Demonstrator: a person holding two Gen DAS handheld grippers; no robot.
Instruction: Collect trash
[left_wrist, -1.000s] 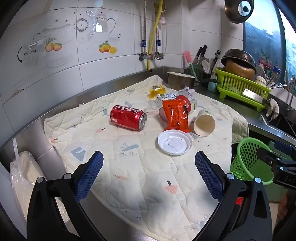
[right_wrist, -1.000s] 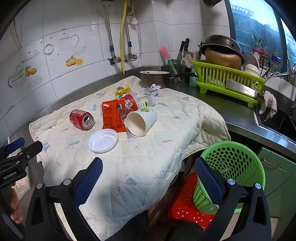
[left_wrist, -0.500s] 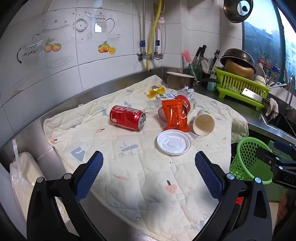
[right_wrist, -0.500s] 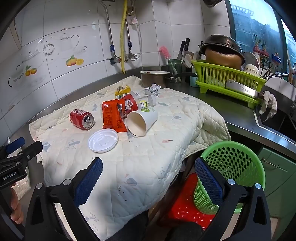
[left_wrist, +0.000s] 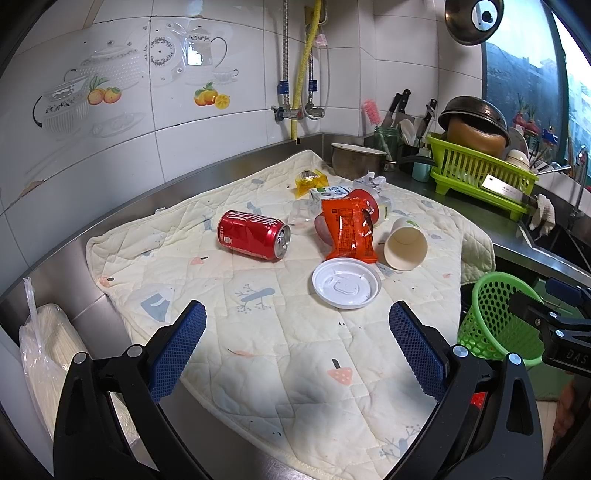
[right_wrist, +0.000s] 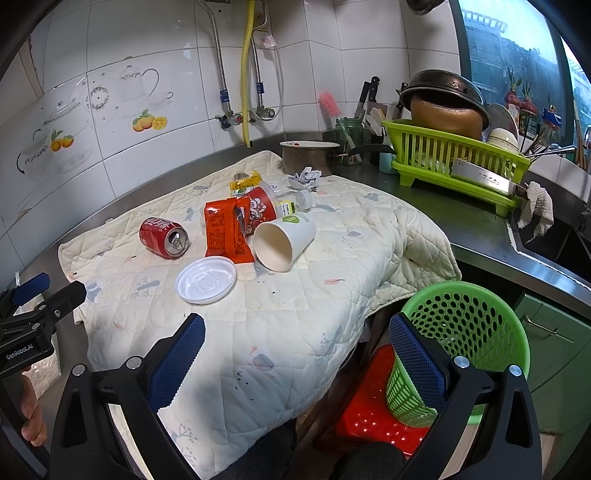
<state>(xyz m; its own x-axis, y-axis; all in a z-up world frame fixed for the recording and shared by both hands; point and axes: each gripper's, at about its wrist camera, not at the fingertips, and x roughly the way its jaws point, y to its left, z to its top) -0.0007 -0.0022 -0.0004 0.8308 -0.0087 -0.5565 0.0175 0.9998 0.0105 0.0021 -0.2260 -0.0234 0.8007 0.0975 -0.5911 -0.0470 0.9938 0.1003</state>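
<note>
Red and lying on its side, a soda can (left_wrist: 254, 239) is waiting on a quilted cloth (left_wrist: 280, 354) beside a white lid (left_wrist: 346, 282), an orange wrapper (left_wrist: 349, 232) and a tipped paper cup (left_wrist: 405, 243). Both the left gripper (left_wrist: 297, 349) and right gripper (right_wrist: 297, 363) are hovering wide open and empty near the cloth's front edge. A green basket (right_wrist: 465, 332) is standing below the counter. The can is likely to roll if nudged; the flat lid may slip from the pads.
</note>
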